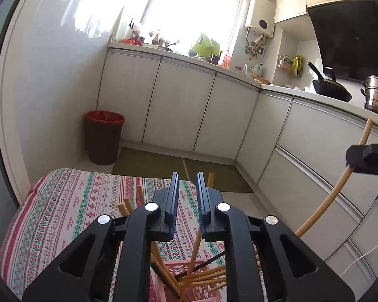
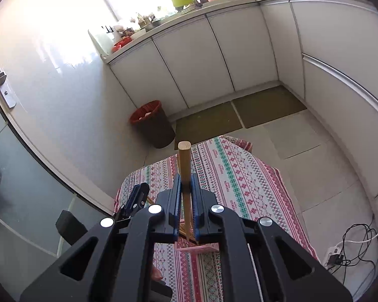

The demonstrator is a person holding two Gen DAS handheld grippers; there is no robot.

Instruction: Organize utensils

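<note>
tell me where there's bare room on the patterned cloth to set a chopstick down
Free: the far stretch of the red-and-green patterned tablecloth, between the right gripper and the cloth's far edge, and its left side toward the brown waste bin. Crowded: the near middle, where the pink slotted basket holds wooden chopsticks under the left gripper.

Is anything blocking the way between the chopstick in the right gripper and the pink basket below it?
Nothing separate blocks it. The right gripper holds the chopstick upright over the pink basket, but the chopsticks already in the basket lie crisscrossed across its opening, and the left gripper hovers close above it.
</note>
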